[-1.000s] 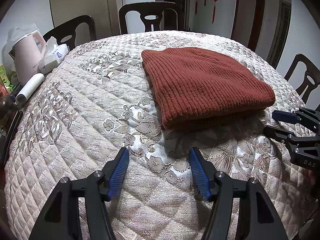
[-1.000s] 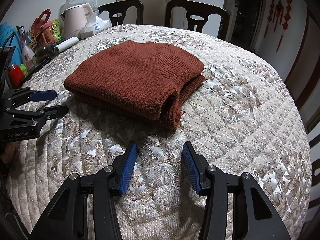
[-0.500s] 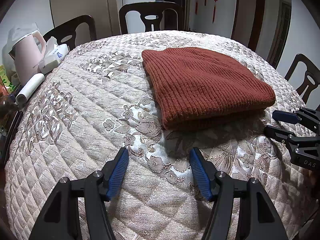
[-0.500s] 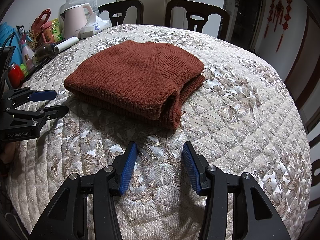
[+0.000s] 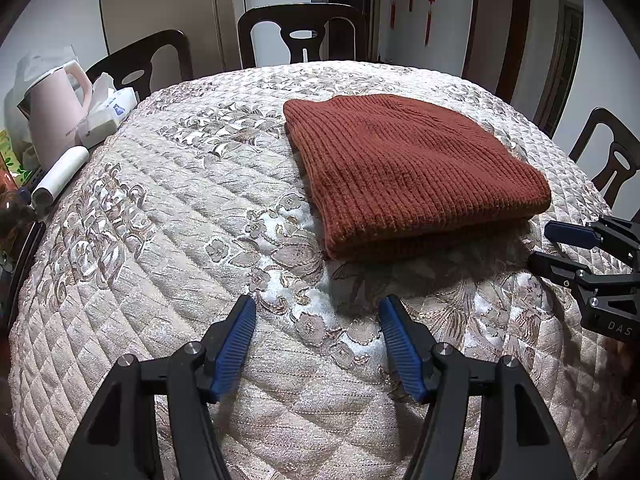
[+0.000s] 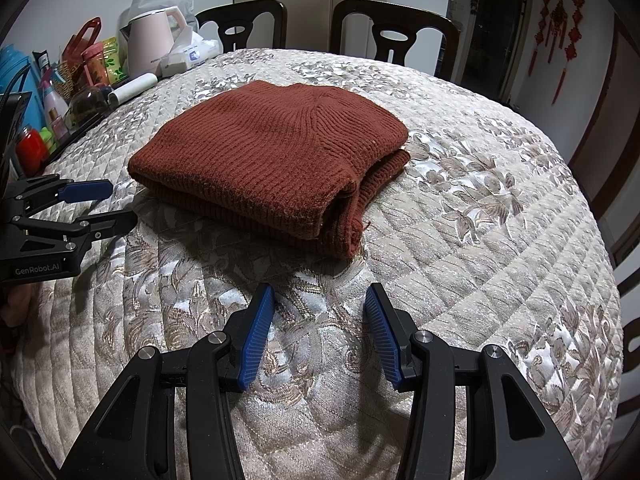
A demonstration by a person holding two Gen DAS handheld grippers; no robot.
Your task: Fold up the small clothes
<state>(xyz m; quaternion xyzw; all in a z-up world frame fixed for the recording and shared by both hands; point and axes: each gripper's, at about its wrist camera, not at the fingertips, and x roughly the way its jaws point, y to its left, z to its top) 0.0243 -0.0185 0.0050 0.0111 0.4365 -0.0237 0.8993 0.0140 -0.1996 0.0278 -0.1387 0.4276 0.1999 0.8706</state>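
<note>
On the quilted table (image 5: 168,216) the folded sweater (image 5: 404,172) is lying flat, and nothing is standing between it and either gripper. The left gripper (image 5: 318,340) and right gripper (image 6: 320,328) are hovering just short of it, jaws apart and empty. Along the far left edge a kettle (image 6: 154,42), tissues (image 6: 192,54), a roll (image 6: 132,88) and bottles (image 6: 52,100) are crowding together, with chairs (image 6: 394,36) ringing the table.

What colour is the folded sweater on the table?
The sweater is rusty reddish-brown, ribbed knit. It shows best in the right wrist view.
</note>
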